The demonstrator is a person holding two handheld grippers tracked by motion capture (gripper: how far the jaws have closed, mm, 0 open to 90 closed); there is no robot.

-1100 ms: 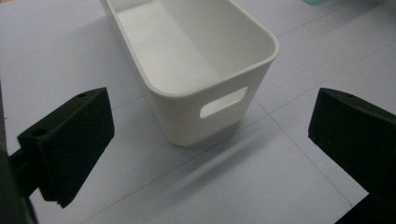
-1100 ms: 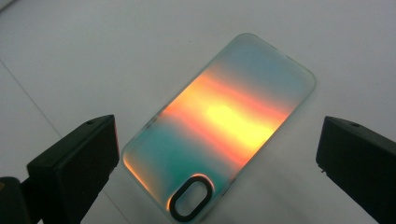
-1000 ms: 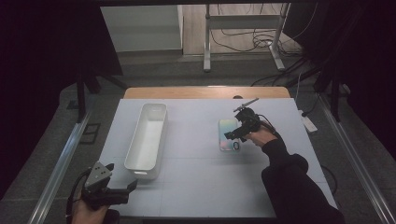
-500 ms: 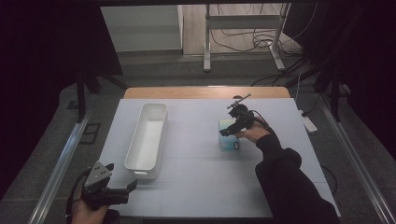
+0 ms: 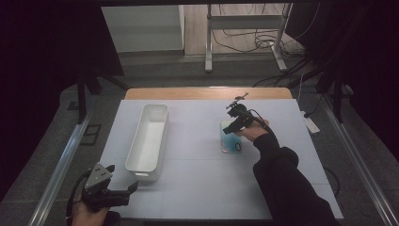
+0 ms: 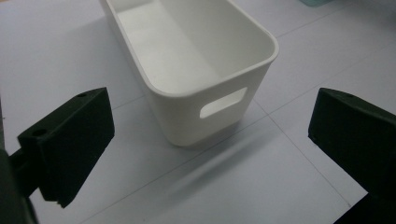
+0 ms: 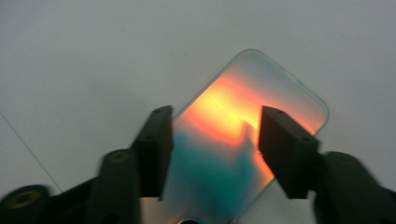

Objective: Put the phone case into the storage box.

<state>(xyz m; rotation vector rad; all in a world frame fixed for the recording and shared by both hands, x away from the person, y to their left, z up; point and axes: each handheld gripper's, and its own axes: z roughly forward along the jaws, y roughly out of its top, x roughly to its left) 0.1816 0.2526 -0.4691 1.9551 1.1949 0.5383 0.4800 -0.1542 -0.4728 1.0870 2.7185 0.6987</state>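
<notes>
A translucent phone case [image 5: 229, 142] with an orange-to-teal tint lies flat on the white table, right of centre. My right gripper [image 5: 230, 128] reaches down onto its far end. In the right gripper view the case [image 7: 233, 93] runs between the jaws of that gripper [image 7: 212, 140]. The jaws have just been closing and their pads now sit against its two long edges. My left gripper [image 5: 124, 189] hovers at the near left corner, open and holding nothing. In the left gripper view, that gripper [image 6: 212, 121] faces the near end of a white bin [image 6: 210, 121].
The long white bin [image 5: 141, 136] stands empty, left of centre, lengthwise away from me. The table [image 5: 197, 188] is bounded by metal rails at both sides. Beyond its far wooden edge are a stand's legs and cables on the floor.
The right hand has moved slightly farther over the phone case, and its jaws have come in from wide open onto the case's edges. The left gripper has stayed put.
</notes>
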